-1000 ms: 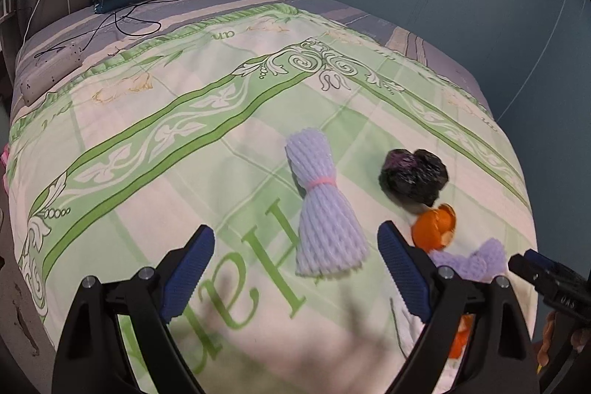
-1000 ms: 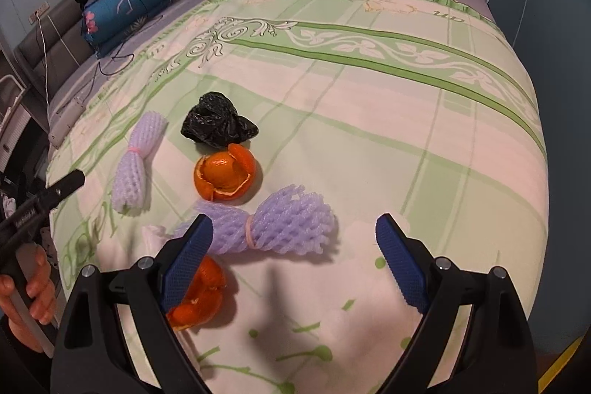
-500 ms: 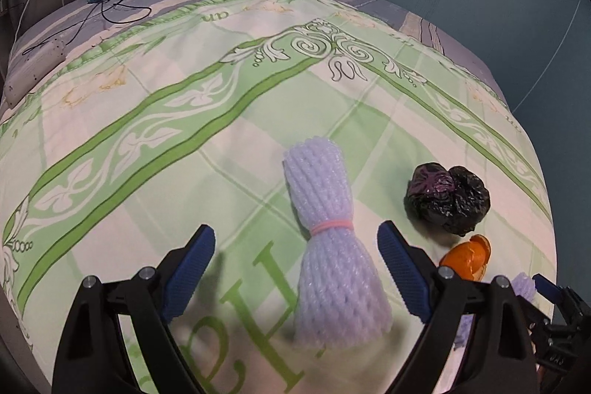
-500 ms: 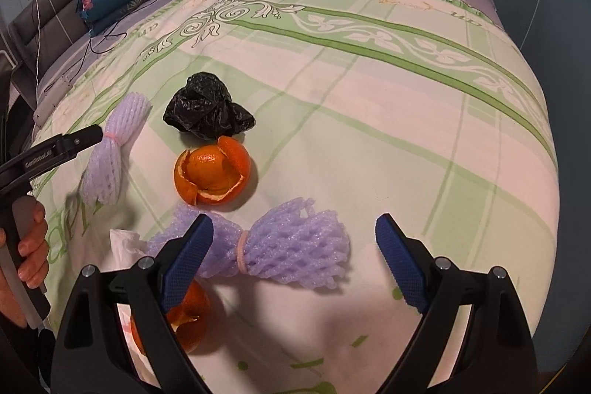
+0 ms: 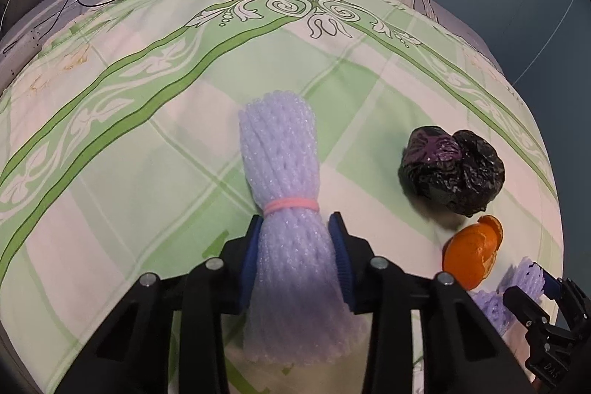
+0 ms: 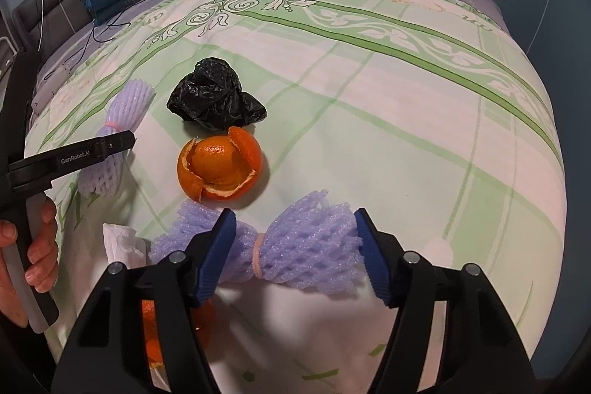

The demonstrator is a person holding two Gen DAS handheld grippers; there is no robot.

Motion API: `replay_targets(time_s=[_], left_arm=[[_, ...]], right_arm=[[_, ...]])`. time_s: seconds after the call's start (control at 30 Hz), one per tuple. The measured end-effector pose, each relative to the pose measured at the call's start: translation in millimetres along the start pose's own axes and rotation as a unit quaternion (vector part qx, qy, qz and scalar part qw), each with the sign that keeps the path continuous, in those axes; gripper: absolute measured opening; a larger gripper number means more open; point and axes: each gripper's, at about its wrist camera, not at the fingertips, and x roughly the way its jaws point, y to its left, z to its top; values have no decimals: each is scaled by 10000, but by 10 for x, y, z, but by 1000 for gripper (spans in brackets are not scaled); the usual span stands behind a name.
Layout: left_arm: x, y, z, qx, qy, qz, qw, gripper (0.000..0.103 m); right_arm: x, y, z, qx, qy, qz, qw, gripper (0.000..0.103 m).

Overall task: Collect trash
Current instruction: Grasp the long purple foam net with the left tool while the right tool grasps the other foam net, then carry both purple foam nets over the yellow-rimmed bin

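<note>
Left wrist view: the left claw [image 5: 295, 239] has just been closing and its blue pads now press on both sides of a lilac foam net bundle [image 5: 284, 180], just below the pink band [image 5: 291, 204] that ties its waist; the bundle lies lengthwise on the green-patterned bed cover [image 5: 147, 150]. To the right lie a crumpled black plastic bag [image 5: 452, 170] and, near it, an orange peel [image 5: 472, 255]. At the lower right edge the other claw's tip shows beside a second foam net. Right wrist view: the right claw [image 6: 295, 246] has also just been closing, and its pads bracket the second foam net [image 6: 306, 246], which lies crosswise on the bed; the right pad touches the net's flared end, the left pad sits over its narrower half, though whether they squeeze it I cannot tell. Beyond it sit the opened orange peel and the black bag. At the left a hand [image 6: 33, 257] holds the left claw's handle, and a white tissue [image 6: 122, 242] lies near the net.
</note>
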Motion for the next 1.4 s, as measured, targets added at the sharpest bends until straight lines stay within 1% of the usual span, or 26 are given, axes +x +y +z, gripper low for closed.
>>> replay_targets(time_s=[0.07,0.17,0.27,0.3,0.43,0.5,0.6,0.87,0.97,1.17,1.4], left_arm=[[5,-2,-1,23,-15,32,10000,28],[2,8,4,-7,-50,40,10000,26],[-11,28,3,-68,-67,-11,10000,25],[-22,35,-3,-84,-72,-29,9999,25],[-75,61,-16,-128,-97,-42,9999,25],[-118,110,-34,-239,-91,-121,9996,25],[-184,139,-51,-270,-135,-126,9995,25],[-538,179,-89,-340,-370,-319,9982,25],[-697,168,-147,-292,-480,-360,9978,25],[-1014,131,-331,-156,-642,-449,9968,25],[-1415,-80,-636,66,-799,-650,9947,25]], right_arm=[[7,18,-6,-66,0,-65,10000,55],[4,51,-6,-133,-26,-161,9998,45],[-64,107,0,-229,-162,-317,9991,26],[-78,119,4,-250,-186,-370,9988,17],[-95,110,-1,-258,-164,-360,9989,16],[-125,108,-11,-244,-182,-350,9989,15],[-193,100,-10,-189,-255,-338,9989,14],[-577,48,46,-111,-707,-420,9966,14],[-747,22,58,-82,-859,-408,9954,14],[-1015,-24,-19,-99,-1019,-432,9938,14],[-1292,-101,-254,-56,-1121,-431,9927,14]])
